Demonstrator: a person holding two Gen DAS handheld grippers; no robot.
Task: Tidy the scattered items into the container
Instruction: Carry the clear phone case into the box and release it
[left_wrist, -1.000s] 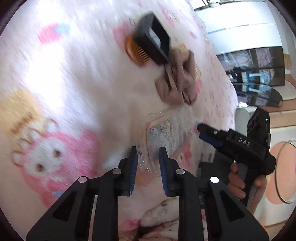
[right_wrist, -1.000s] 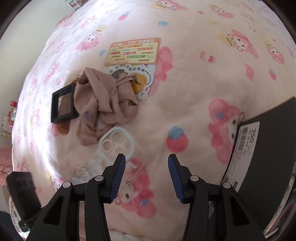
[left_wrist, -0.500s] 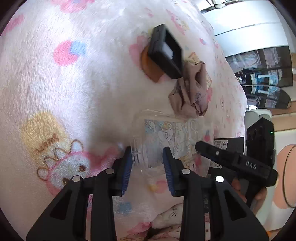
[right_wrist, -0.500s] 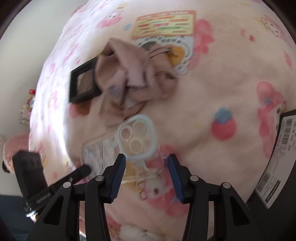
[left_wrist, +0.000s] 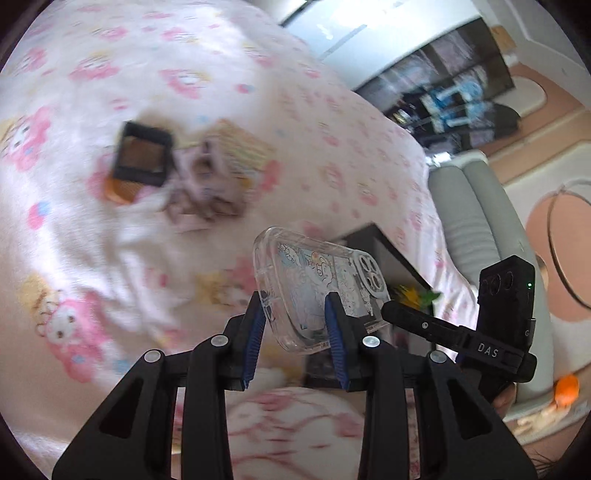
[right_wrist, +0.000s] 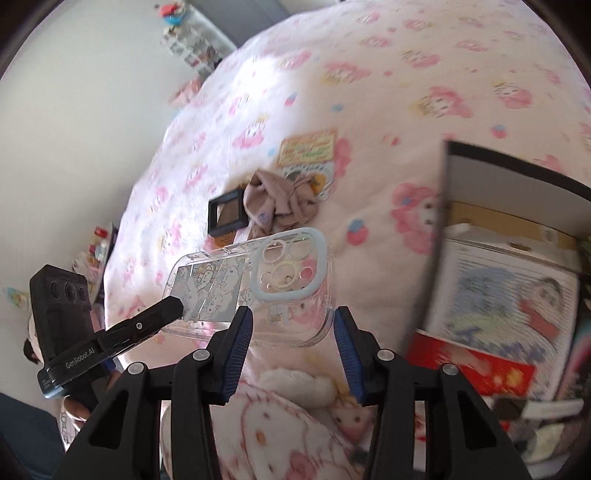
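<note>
A clear phone case (left_wrist: 306, 273) printed with cartoons hangs in the air above the pink blanket, and both grippers have hold of it. My left gripper (left_wrist: 294, 306) is shut on the plain end. My right gripper (right_wrist: 292, 317) is closed around the camera end of the phone case (right_wrist: 221, 277), and one of its fingers (left_wrist: 406, 317) shows in the left wrist view. Across from it a left finger (right_wrist: 162, 314) lies on the case's far corner. The black box (right_wrist: 517, 177) holding books stands open at the right; the same box (left_wrist: 402, 266) shows behind the case.
On the blanket (left_wrist: 92, 92) lie a black square frame (right_wrist: 227, 216), a crumpled beige cloth (right_wrist: 280, 203) and an orange printed card (right_wrist: 308, 147). A grey padded seat (left_wrist: 472, 221) stands beyond the bed's right edge. A plush pink toy lies just under both grippers.
The phone case has come up off the blanket, carried by both grippers. The right gripper first closed in on its camera end. Both views have swung toward the black box.
</note>
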